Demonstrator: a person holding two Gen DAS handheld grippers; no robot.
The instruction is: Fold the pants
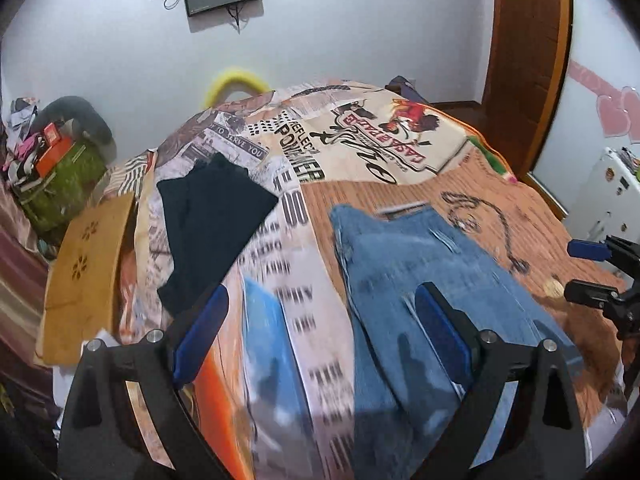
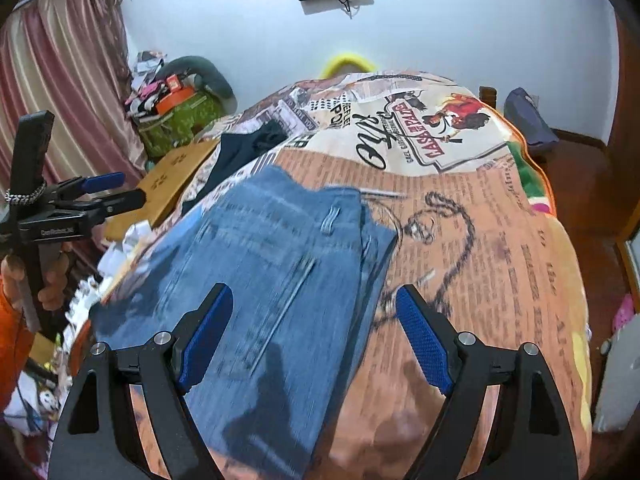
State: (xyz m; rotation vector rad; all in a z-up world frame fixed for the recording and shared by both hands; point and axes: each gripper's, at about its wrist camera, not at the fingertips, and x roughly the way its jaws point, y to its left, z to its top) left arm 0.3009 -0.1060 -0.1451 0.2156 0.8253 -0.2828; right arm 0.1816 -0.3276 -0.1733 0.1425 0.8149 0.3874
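Note:
Blue jeans (image 1: 420, 280) lie flat on the printed bedspread (image 1: 360, 140), waistband toward the far side; they also show in the right wrist view (image 2: 272, 264). My left gripper (image 1: 320, 320) is open and empty, hovering above the jeans' left edge. My right gripper (image 2: 316, 320) is open and empty, hovering above the jeans' right edge. Each gripper shows in the other's view: the right gripper (image 1: 588, 270) at the far right, the left gripper (image 2: 116, 190) at the far left.
A dark garment (image 1: 212, 216) lies on the bed left of the jeans, also in the right wrist view (image 2: 240, 148). A wooden board (image 1: 84, 268) sits off the bed's left side. A cluttered green bag (image 1: 60, 176) stands beyond it. A white appliance (image 1: 608, 196) stands at right.

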